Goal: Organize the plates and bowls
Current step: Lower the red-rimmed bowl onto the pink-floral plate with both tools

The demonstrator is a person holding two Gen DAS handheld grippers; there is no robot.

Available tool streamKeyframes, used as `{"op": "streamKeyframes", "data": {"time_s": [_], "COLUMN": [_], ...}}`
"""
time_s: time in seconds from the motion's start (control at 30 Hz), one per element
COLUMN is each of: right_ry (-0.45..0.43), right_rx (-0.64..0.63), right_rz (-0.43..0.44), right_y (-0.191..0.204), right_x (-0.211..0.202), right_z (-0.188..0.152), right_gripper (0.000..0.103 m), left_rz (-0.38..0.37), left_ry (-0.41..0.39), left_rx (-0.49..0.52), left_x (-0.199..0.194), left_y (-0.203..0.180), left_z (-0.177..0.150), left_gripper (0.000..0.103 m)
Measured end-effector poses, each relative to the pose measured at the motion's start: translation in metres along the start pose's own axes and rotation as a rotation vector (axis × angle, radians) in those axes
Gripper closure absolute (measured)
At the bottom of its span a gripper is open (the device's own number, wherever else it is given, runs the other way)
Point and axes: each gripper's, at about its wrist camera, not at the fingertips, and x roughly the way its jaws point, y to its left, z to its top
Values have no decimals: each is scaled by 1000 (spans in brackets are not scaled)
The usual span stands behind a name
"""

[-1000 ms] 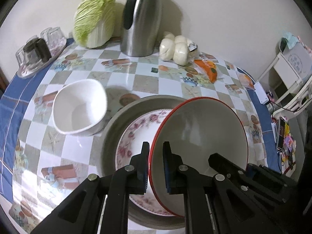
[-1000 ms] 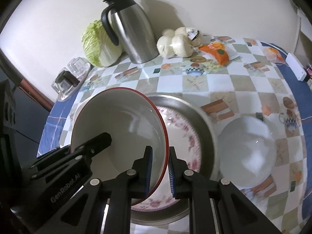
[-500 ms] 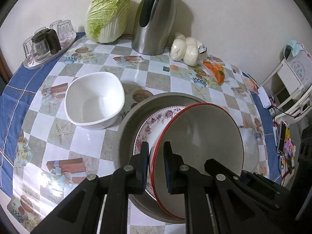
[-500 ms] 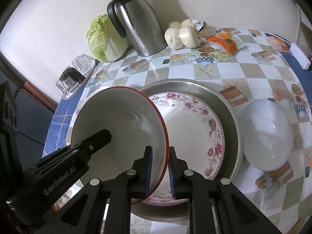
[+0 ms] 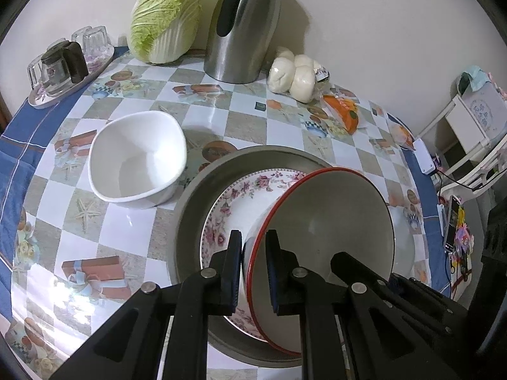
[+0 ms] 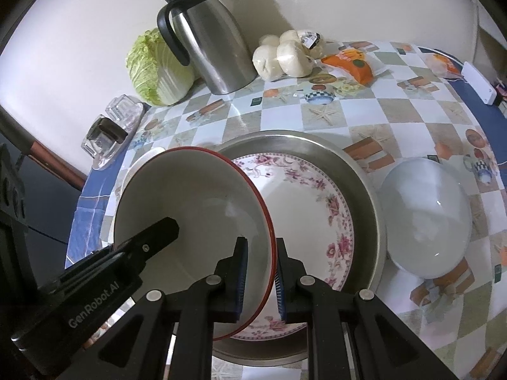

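Checkered table (image 5: 133,231), red-rimmed bowl (image 5: 329,215) pinched between both claws

A: What's the big basin (image 5: 190,209) made of?
B: Dull grey metal, matt. The flowered plate (image 5: 228,209) in it looks like glazed china, smooth and shiny, same as the red-rimmed bowl (image 5: 332,218).

A: And the jug (image 5: 240,31)?
B: Brushed steel with a glossy black plastic handle.

A: The tablecloth (image 5: 133,234)?
B: Slick plastic sheet, catching the light. The square white bowl (image 5: 136,161) is glossy too
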Motion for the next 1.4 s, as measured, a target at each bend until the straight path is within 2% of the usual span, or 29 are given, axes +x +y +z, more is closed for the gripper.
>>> {"op": "streamKeyframes", "data": {"time_s": [0.6,0.87,1.23,1.4], "right_ry": [28,41,77,64], "right_rx": [43,49,59,56], "right_rz": [-16,-19,-29,-31], "right_y": [-19,-21,-24,-23], "right_x": [4,8,24,24], "right_z": [2,2,-2,1], "right_gripper": [86,84,83,81], "left_rz": [-6,0,6,5], "left_ry": [59,80,116,125], "left_rx": [21,21,7,2], "left_x": [18,26,40,45], "left_y": [-12,-14,-10,-10], "left_z": [-3,-5,-6,-5], "left_gripper": [89,85,84,84]}}
